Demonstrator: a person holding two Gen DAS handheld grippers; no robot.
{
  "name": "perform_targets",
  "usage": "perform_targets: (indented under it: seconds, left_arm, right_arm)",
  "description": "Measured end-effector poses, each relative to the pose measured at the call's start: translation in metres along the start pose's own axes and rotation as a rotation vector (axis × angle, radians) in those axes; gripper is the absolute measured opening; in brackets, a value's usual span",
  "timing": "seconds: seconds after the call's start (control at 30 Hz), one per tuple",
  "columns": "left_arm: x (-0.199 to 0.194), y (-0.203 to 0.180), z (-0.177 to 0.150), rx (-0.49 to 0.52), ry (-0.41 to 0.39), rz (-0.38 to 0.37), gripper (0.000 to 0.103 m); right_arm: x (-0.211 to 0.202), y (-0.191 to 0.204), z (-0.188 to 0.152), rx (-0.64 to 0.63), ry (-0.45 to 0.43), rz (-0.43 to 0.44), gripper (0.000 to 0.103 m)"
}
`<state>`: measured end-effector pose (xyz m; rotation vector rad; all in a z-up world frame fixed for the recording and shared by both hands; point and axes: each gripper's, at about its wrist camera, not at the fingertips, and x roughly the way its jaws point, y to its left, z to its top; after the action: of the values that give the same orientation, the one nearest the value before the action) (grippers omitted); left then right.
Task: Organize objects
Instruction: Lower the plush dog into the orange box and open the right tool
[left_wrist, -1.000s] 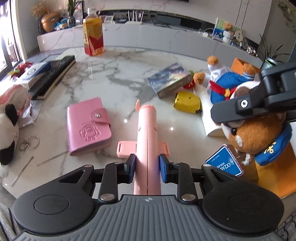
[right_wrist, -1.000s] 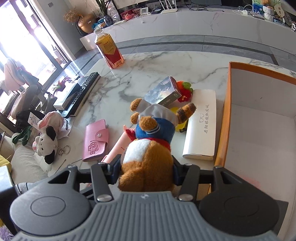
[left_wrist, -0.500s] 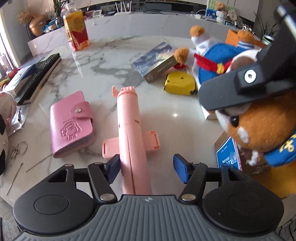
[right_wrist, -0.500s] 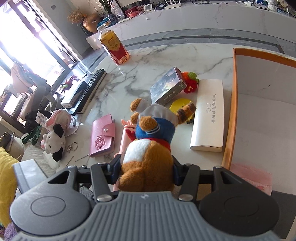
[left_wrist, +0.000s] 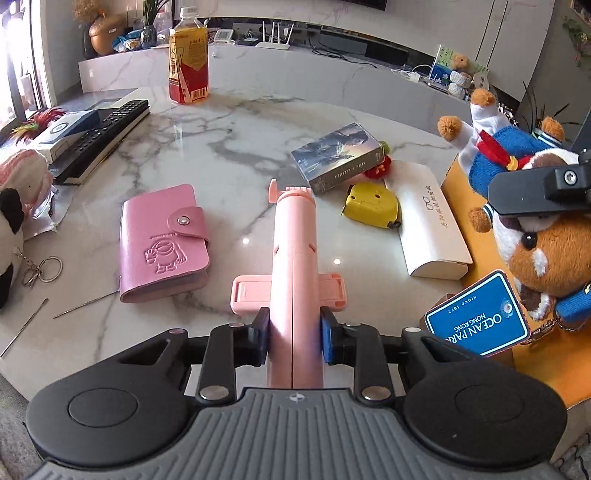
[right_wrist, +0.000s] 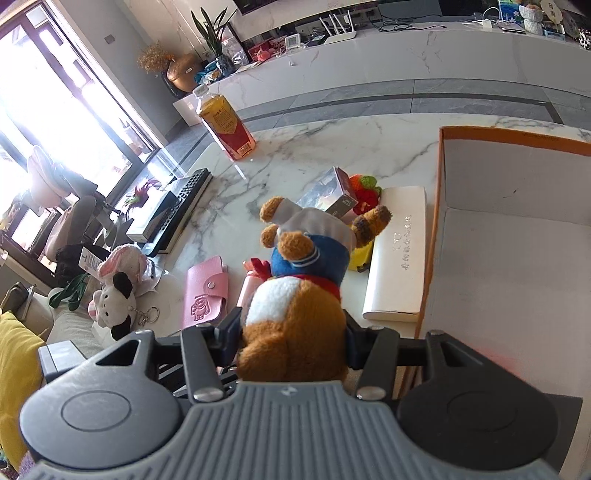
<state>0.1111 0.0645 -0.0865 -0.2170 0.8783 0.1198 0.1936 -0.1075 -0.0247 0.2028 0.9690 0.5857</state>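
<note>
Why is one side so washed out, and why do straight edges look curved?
Right wrist view: sunlight through the window blows out the left side. Left wrist view: small glare spots on the marble table. Both views: the fisheye lens bends edges; focus is otherwise sharp.

We see a long pink plastic stick with a fold-out phone clamp, perhaps a selfie stick, pointing away across the white marble table, its near end pinched between blue pads. At the right, a brown plush bear in a blue sailor suit hangs head-down, held above an orange-rimmed white cardboard box.
</note>
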Motion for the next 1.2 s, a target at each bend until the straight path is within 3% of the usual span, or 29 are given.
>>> perform_targets:
  seconds: [0.17, 0.47, 0.67, 0.77, 0.93, 1.2]
  left_arm:
    - [-0.012, 0.002, 0.004, -0.036, -0.055, -0.094, 0.031]
    - [-0.023, -0.013, 0.007, 0.012, -0.073, -0.111, 0.031]
    - [-0.03, -0.017, 0.007, 0.034, -0.082, -0.143, 0.031]
    - [-0.031, -0.015, 0.008, 0.014, -0.084, -0.166, 0.031]
    - [-0.032, -0.015, 0.008, 0.023, -0.088, -0.163, 0.031]
    - [-0.032, -0.014, 0.009, 0.019, -0.082, -0.165, 0.031]
  right_arm:
    - [-0.018, -0.01, -0.004, 0.027, -0.03, -0.002, 0.055]
    - [-0.071, -0.037, -0.01, 0.075, -0.121, -0.075, 0.055]
    - [-0.108, -0.058, -0.011, 0.06, -0.156, -0.239, 0.055]
    - [-0.109, -0.074, -0.012, 0.071, -0.103, -0.323, 0.055]
    - [-0.095, -0.092, -0.018, -0.011, -0.007, -0.552, 0.055]
    - [-0.064, -0.113, -0.025, -0.037, 0.159, -0.63, 0.056]
